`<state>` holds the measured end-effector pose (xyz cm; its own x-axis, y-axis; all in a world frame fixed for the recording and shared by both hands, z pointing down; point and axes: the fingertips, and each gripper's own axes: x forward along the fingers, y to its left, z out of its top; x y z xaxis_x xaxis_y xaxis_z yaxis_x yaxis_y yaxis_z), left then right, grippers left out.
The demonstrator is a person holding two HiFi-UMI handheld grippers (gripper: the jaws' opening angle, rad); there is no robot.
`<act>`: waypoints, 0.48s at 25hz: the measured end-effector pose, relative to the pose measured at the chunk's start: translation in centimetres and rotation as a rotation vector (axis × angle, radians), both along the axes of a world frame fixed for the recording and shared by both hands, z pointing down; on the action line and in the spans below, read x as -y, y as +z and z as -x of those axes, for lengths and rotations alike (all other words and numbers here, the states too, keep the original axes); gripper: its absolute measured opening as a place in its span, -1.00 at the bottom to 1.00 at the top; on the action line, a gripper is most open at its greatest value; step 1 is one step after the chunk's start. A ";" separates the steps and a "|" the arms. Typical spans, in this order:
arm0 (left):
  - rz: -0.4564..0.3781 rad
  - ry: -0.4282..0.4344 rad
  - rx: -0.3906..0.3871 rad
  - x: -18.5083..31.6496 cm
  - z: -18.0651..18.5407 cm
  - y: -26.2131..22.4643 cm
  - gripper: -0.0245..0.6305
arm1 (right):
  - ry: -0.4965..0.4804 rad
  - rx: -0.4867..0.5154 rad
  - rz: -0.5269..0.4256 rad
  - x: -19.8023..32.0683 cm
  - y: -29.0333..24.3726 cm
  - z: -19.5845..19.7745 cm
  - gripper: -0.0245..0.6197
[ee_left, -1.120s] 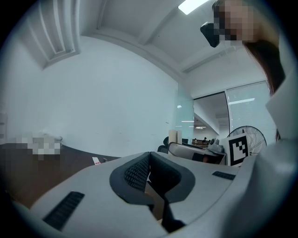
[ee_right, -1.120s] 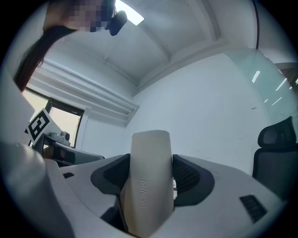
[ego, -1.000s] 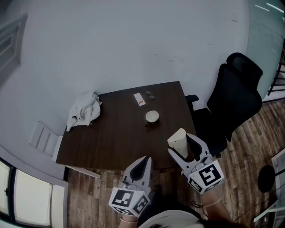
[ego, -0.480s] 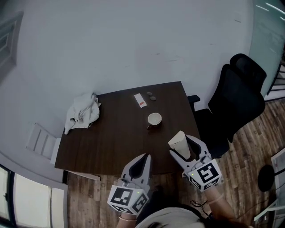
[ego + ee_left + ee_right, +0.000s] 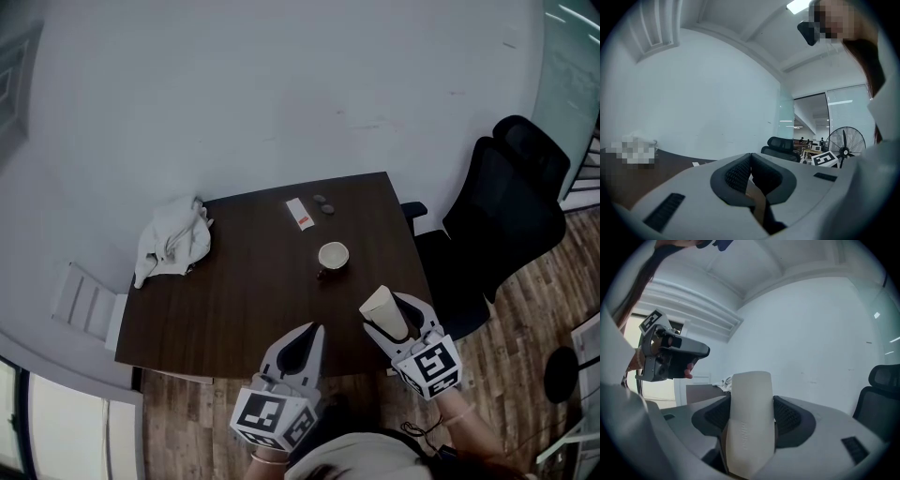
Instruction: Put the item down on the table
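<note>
Dim, cool light; fisheye-warped edges

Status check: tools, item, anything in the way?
Right tool shut on cream item, not yet on table. Left tool shut, empty. Cup farther in, apart from item.

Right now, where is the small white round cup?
In the head view, the small white round cup stands on the right half of the dark wooden table, between the white paper strip and the right tool, which holds a cream tapered item.
</note>
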<state>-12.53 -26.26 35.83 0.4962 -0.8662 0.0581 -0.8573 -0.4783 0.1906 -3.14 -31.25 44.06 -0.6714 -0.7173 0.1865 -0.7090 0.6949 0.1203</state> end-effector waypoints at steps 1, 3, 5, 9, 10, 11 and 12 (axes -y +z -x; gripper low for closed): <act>0.001 0.002 0.001 0.4 0.2 0.1 -0.87 | 0.000 -0.011 0.006 0.4 0.4 0.2 -0.02; 0.005 0.004 0.002 1.1 0.7 0.2 -0.87 | 0.002 -0.030 0.019 1.1 1.3 0.5 -0.02; 0.007 0.006 0.002 1.8 1.2 0.3 -0.87 | 0.004 -0.048 0.033 1.7 2.2 0.8 -0.02; 0.011 0.011 -0.001 3.0 2.0 0.5 -0.87 | 0.003 -0.090 0.063 2.8 4.0 1.5 -0.02; 0.012 0.013 -0.003 3.3 2.1 0.6 -0.87 | 0.002 -0.098 0.069 3.0 4.4 1.6 -0.02; 0.012 0.015 -0.004 3.5 2.2 0.6 -0.87 | 0.000 -0.106 0.075 3.2 4.9 1.7 -0.02; 0.012 0.017 -0.005 3.7 2.3 0.6 -0.87 | -0.001 -0.114 0.081 3.4 5.3 1.8 -0.02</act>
